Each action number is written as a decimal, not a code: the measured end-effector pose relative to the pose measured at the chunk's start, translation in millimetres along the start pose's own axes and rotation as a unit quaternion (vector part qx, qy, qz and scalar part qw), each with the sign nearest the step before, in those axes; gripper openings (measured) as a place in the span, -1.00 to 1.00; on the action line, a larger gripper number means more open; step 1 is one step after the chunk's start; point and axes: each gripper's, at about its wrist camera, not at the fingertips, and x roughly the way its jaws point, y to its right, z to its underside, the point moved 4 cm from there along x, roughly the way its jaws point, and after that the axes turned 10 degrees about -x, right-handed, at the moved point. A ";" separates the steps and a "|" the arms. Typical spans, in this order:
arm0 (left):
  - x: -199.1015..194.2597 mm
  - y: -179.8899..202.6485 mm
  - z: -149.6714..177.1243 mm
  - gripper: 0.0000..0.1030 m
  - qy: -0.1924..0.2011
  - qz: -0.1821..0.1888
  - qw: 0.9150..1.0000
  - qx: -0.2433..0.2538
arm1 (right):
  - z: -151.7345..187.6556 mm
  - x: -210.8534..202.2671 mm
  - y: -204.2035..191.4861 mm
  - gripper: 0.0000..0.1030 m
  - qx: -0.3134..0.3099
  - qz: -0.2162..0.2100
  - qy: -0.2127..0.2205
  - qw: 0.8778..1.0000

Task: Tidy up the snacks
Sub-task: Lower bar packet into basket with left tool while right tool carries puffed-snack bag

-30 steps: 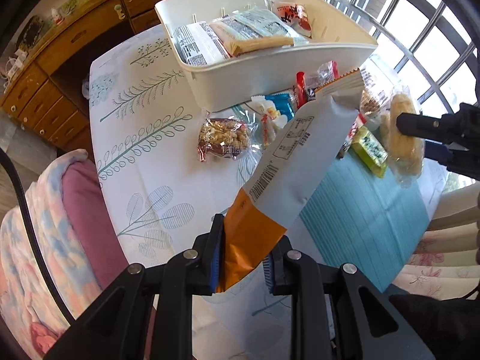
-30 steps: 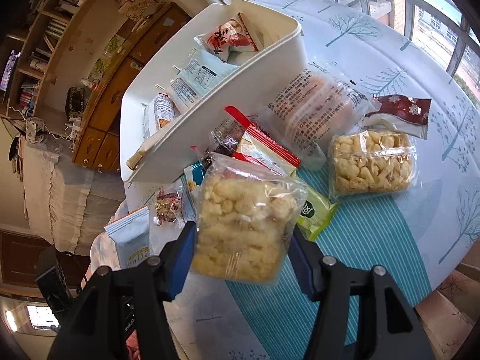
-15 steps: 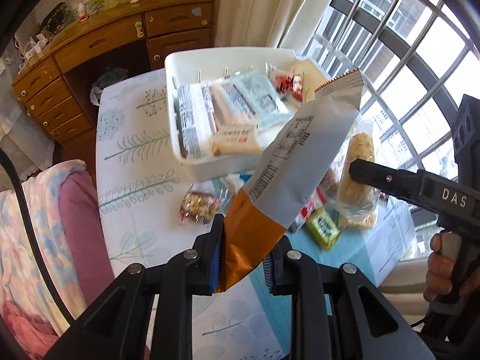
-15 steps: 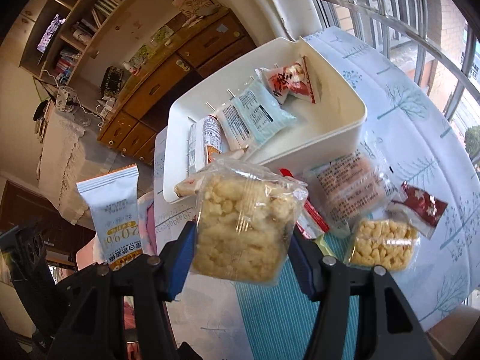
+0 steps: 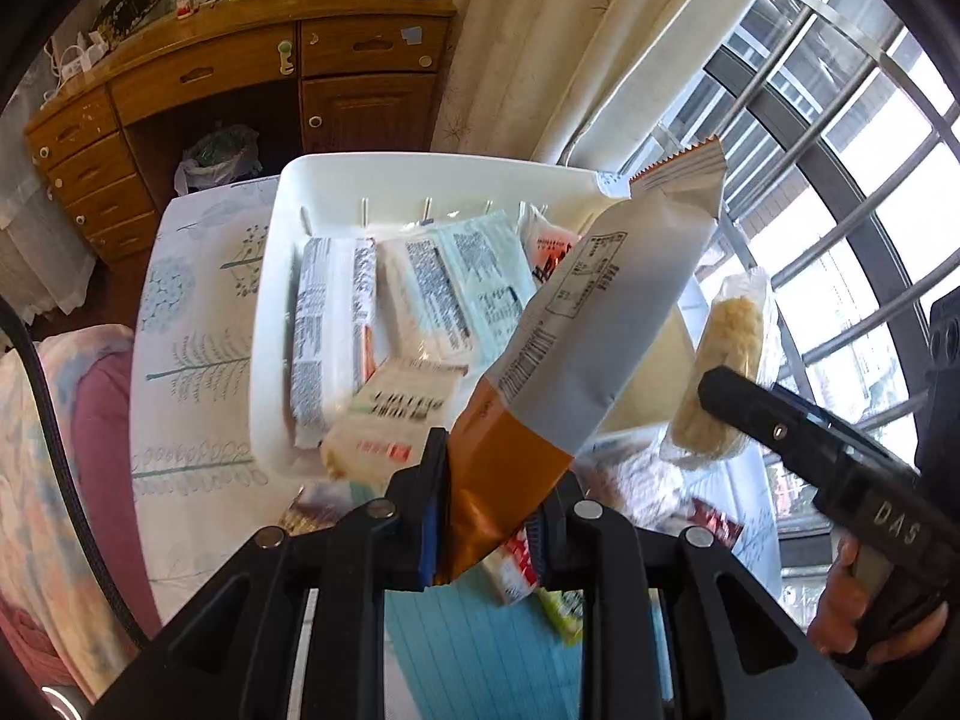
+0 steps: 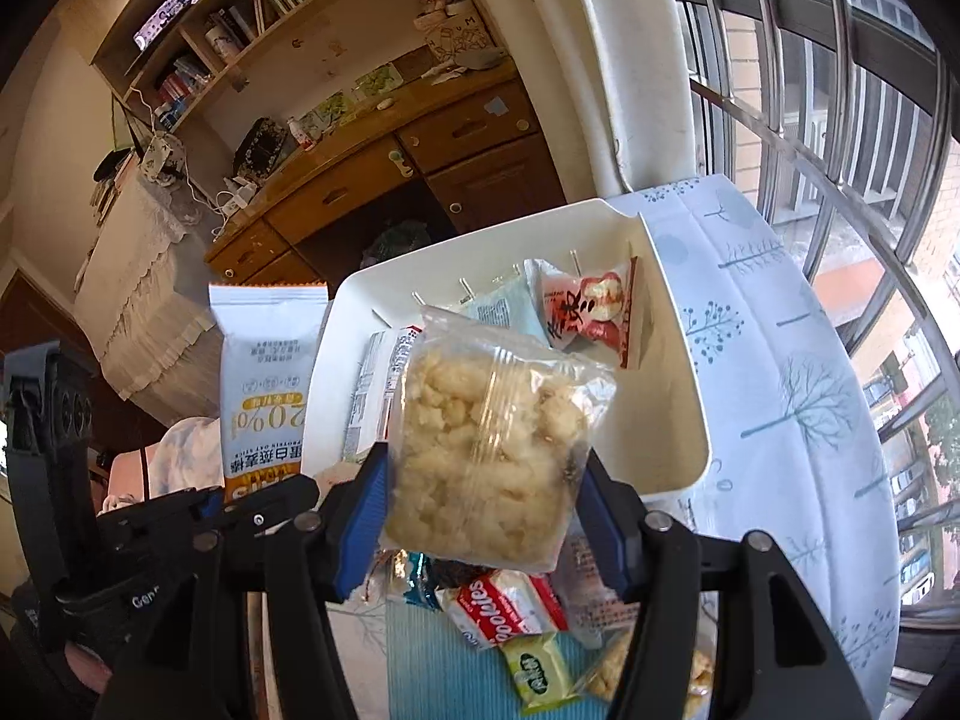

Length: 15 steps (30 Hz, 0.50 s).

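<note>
My left gripper (image 5: 489, 516) is shut on a white and orange snack pouch (image 5: 594, 336), held up over the near edge of a white bin (image 5: 270, 324). The pouch also shows in the right wrist view (image 6: 264, 390). My right gripper (image 6: 483, 516) is shut on a clear zip bag of pale puffed snacks (image 6: 486, 450), held above the same bin (image 6: 678, 396); the bag shows at the right of the left wrist view (image 5: 720, 372). The bin holds several wrapped packets (image 5: 336, 330) and a red and white packet (image 6: 585, 306).
Loose snacks lie on the table below the grippers: a red and white cookie pack (image 6: 501, 609), a green packet (image 6: 537, 666), a blue packet (image 6: 417, 582). A teal mat (image 5: 480, 654) covers the near tablecloth. A wooden desk (image 5: 198, 78) stands behind; window bars (image 5: 840, 138) stand to the right.
Both grippers have risen and moved forward with their snacks, from low over the loose pile to above the bin. The bin's inside now shows from above.
</note>
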 end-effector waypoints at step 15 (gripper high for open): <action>33.8 17.1 -23.4 -0.03 0.006 0.001 0.998 -0.065 | -17.6 35.6 32.0 0.22 -0.023 -0.030 -0.025 0.999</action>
